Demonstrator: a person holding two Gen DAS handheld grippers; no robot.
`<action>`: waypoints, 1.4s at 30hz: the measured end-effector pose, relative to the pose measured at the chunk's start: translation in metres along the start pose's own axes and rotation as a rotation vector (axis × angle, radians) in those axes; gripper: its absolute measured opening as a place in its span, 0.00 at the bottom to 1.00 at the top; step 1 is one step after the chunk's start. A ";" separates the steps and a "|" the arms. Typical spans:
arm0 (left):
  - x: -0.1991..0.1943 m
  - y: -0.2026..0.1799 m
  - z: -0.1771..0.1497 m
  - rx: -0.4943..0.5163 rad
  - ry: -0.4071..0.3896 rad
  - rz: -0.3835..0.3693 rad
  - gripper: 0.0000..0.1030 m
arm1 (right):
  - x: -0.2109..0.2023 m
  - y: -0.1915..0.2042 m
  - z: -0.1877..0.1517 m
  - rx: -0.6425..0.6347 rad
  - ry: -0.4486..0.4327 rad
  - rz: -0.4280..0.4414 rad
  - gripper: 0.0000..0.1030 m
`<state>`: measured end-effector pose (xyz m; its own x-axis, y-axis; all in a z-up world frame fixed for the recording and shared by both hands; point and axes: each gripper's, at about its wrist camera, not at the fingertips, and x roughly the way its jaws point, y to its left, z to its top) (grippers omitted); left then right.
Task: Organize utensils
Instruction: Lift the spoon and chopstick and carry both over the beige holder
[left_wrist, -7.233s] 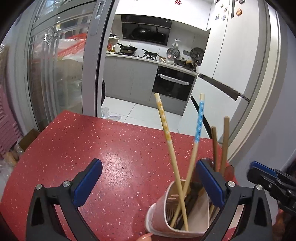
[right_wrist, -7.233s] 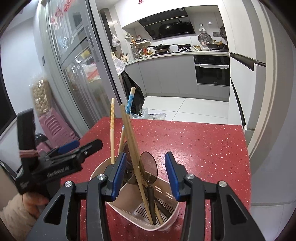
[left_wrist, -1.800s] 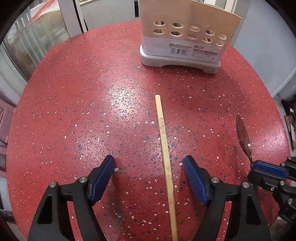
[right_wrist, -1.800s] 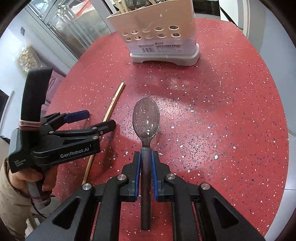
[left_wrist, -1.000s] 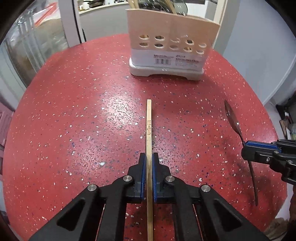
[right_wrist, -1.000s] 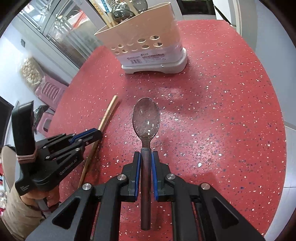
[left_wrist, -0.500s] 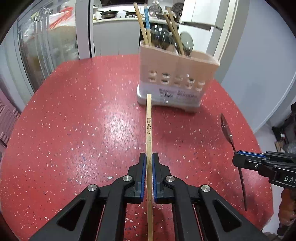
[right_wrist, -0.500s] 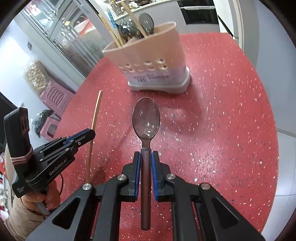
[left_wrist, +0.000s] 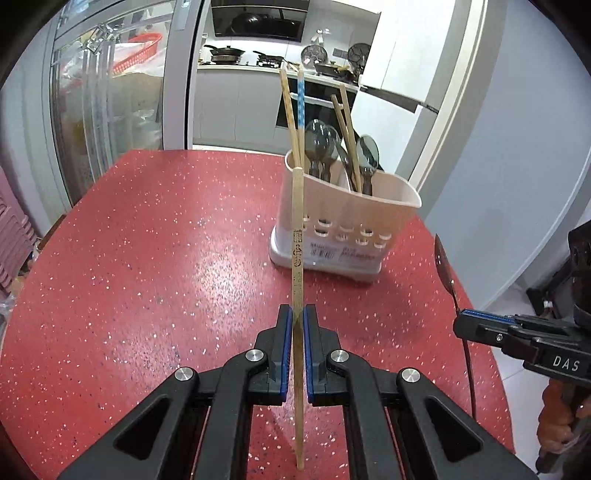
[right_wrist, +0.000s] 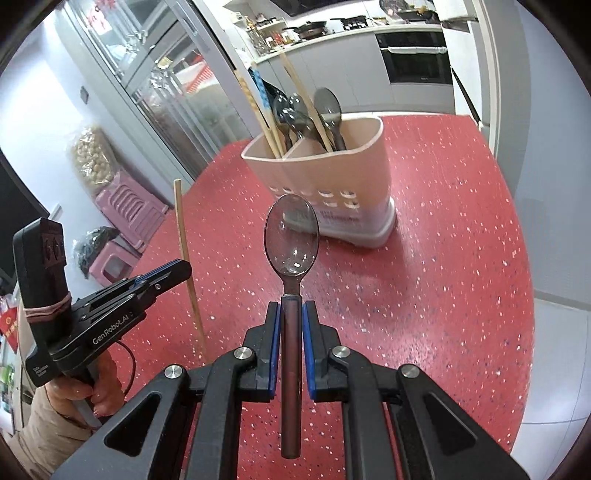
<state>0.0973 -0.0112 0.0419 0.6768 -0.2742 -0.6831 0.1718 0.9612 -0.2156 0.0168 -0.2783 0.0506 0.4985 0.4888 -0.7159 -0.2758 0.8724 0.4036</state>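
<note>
Left hand-held gripper (left_wrist: 297, 321) clamps chopstick (left_wrist: 296, 258); caddy (left_wrist: 347, 221) ahead.

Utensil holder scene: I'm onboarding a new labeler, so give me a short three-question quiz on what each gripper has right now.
1. True or false: the left gripper is shut on a chopstick.
2. What does the right gripper hold? A) fork B) spoon C) knife
3. Fill in: the utensil holder stands on a speckled ___ table.

Key: 1 true; 2 B; 3 red.
</note>
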 end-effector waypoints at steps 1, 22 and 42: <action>-0.002 0.001 0.003 -0.007 -0.010 -0.003 0.31 | 0.000 0.001 0.002 -0.002 -0.005 0.002 0.12; -0.039 0.001 0.073 -0.003 -0.196 -0.027 0.31 | -0.021 0.013 0.055 -0.057 -0.112 0.005 0.12; -0.031 -0.016 0.172 0.039 -0.300 -0.051 0.31 | -0.017 0.002 0.140 -0.096 -0.266 -0.029 0.12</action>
<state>0.1967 -0.0129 0.1866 0.8469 -0.3067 -0.4343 0.2344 0.9486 -0.2128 0.1228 -0.2858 0.1437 0.7019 0.4561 -0.5470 -0.3280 0.8887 0.3203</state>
